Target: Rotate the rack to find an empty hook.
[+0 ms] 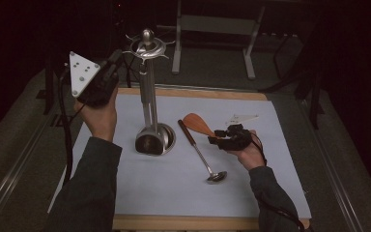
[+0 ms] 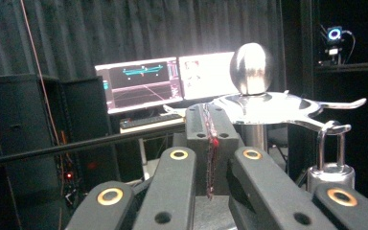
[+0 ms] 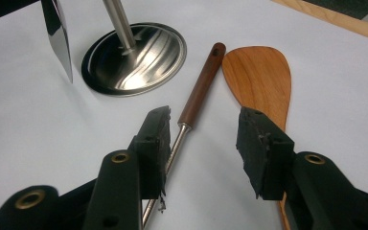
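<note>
Utensil stand [image 1: 147,96]: centre, upright, free hooks awaiting tools.
Left gripper [image 1: 110,65]: stand's ten o'clock, jaws closed, empty, level with hook ring [image 2: 268,108].
Right gripper [image 3: 203,143]: half open, empty, poised above wooden spatula [image 3: 261,76].
Ladle [image 1: 200,152]: lying at stand's four o'clock, beside the spatula, unhung.

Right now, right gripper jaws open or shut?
Open: right gripper jaws stand apart above the wooden spatula, empty gap between them.
</note>
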`<state>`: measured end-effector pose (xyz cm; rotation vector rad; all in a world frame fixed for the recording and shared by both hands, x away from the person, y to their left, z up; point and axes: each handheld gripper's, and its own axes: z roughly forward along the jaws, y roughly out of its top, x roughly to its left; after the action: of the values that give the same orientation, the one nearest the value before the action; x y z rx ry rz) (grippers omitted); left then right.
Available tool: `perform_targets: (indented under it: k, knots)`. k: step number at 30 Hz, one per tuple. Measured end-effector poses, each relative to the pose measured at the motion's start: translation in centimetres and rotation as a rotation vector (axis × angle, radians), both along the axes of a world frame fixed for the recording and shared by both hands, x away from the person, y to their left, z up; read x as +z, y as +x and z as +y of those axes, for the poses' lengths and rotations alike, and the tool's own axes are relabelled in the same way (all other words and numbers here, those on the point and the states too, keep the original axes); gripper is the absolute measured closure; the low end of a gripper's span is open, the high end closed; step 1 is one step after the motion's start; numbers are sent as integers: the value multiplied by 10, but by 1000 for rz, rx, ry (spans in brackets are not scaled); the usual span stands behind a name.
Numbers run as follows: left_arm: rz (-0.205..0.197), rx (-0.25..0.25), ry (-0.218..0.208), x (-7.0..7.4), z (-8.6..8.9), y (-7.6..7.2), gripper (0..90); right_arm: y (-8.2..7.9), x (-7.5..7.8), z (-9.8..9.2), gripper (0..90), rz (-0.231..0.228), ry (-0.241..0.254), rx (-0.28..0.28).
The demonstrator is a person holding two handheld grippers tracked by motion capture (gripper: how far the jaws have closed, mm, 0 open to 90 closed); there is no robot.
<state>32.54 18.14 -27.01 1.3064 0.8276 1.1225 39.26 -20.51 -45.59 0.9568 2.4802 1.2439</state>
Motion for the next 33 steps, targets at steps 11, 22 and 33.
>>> perform_targets:
  k: [11, 22, 33]
  knots:
    - [26, 25, 18, 4, 2, 13, 900, 0, 0, 1, 553, 4, -2, 5]
    - [45, 38, 12, 6, 3, 24, 900, 1, 1, -1, 558, 2, -9, 3]
    - [61, 51, 13, 8, 0, 32, 900, 0, -1, -1, 572, 3, -10, -1]
